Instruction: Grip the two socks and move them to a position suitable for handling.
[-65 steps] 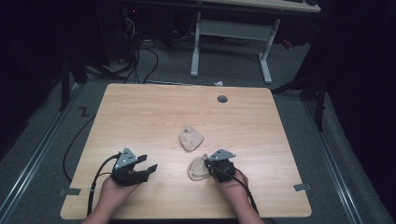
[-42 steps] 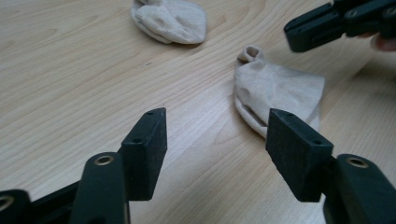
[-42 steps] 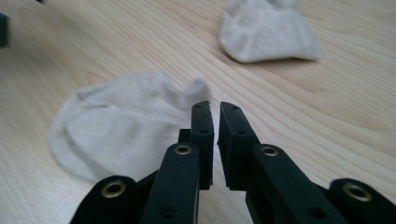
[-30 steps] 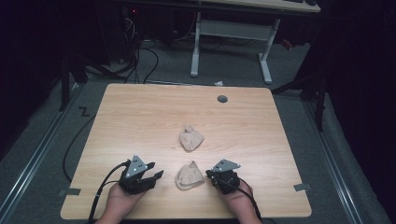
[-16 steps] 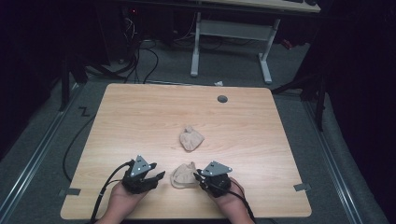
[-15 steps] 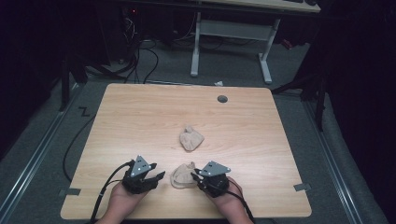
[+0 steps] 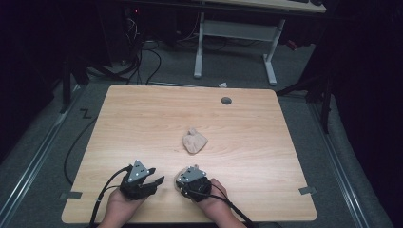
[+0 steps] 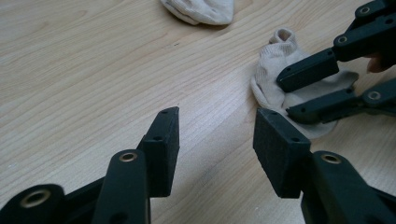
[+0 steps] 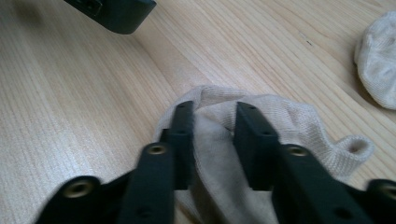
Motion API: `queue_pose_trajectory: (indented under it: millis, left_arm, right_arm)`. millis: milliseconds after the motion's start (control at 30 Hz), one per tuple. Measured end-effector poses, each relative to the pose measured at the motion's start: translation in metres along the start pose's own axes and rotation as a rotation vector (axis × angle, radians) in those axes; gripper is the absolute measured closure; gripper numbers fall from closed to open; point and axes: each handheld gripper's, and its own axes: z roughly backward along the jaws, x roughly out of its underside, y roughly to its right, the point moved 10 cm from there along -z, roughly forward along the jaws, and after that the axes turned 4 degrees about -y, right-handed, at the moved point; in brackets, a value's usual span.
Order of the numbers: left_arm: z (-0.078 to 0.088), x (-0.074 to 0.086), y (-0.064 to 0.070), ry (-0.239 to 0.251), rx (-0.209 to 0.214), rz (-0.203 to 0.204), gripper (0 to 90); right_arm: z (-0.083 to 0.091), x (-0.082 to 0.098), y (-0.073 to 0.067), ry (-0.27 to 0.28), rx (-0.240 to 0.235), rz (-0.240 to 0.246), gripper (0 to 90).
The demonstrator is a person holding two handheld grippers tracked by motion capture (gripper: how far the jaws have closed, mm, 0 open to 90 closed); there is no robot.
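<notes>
Resting near the front edge of a pale wooden tabletop point(image 7: 142, 123), 2 hand-held tongs face each other across a beige sock point(image 9: 289, 126). The right tongs point(image 9: 212, 140) sit over this sock, jaws narrowly parted with a fold of its fabric between them; whether they grip it is unclear. The left tongs point(image 8: 217, 140), just beside the sock, are spread wide over bare wood. Beyond the sock, toward the tabletop's middle, lies a second bunched beige sock point(image 7: 194, 141).
</notes>
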Motion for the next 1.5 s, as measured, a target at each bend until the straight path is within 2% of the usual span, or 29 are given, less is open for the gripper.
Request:
queue_pose_trajectory:
  millis: [33,100,167,233,300,433,533,633,733,833,1033,1133,1233,1300,1433,1500]
  left_arm:
    - [0.000,-0.001,0.001,0.000,0.000,-0.002,51.5]
    - [-0.001,-0.002,0.003,0.002,0.002,-0.006,52.2]
    - [-0.003,-0.003,0.007,0.000,0.009,-0.013,52.9]
    - [-0.006,-0.003,0.010,-0.007,0.016,-0.021,53.4]
    - [-0.008,-0.005,0.015,-0.012,0.022,-0.032,53.4]
    - [-0.012,-0.009,0.023,-0.012,0.028,-0.052,54.5]
    - [-0.018,-0.012,0.031,-0.017,0.038,-0.071,56.3]
    - [-0.024,-0.014,0.038,-0.027,0.043,-0.096,57.7]
    - [-0.029,-0.014,0.044,-0.045,0.040,-0.142,61.5]
    - [-0.034,-0.012,0.047,-0.068,0.041,-0.166,63.8]
    - [-0.042,-0.014,0.052,-0.079,0.052,-0.177,65.3]
    - [-0.042,-0.018,0.053,-0.062,0.049,-0.180,66.2]
    - [-0.042,-0.024,0.056,-0.039,0.074,-0.160,68.3]
    - [-0.046,-0.026,0.059,-0.042,0.087,-0.160,69.5]
    - [-0.054,-0.027,0.071,-0.061,0.111,-0.197,75.7]
    - [-0.059,-0.023,0.074,-0.088,0.111,-0.222,78.8]
  right_arm:
    - [0.001,0.000,0.000,0.003,-0.007,-0.009,81.4]
    - [0.003,-0.002,0.000,0.014,-0.022,-0.027,85.5]
    - [0.006,-0.003,0.001,0.024,-0.023,-0.031,86.2]
    - [0.014,-0.006,0.002,0.066,-0.018,-0.045,86.4]
    - [0.017,-0.007,0.003,0.077,-0.016,-0.052,86.4]
    - [0.030,-0.009,0.010,0.139,-0.031,-0.117,86.5]
    - [0.037,-0.007,0.014,0.163,-0.020,-0.131,86.6]
    - [0.039,-0.006,0.016,0.164,-0.012,-0.135,86.5]
    - [0.041,-0.002,0.021,0.163,0.005,-0.147,86.5]
    - [0.045,0.003,0.025,0.163,0.020,-0.161,86.4]
    - [0.052,0.007,0.030,0.175,0.034,-0.177,86.5]
    - [0.055,0.010,0.032,0.176,0.045,-0.188,86.5]
    - [0.058,0.014,0.034,0.180,0.052,-0.201,86.5]
    - [0.058,0.014,0.034,0.179,0.051,-0.202,86.4]
    - [0.060,0.016,0.034,0.179,0.056,-0.207,86.5]
    - [0.062,0.017,0.035,0.180,0.063,-0.207,86.4]
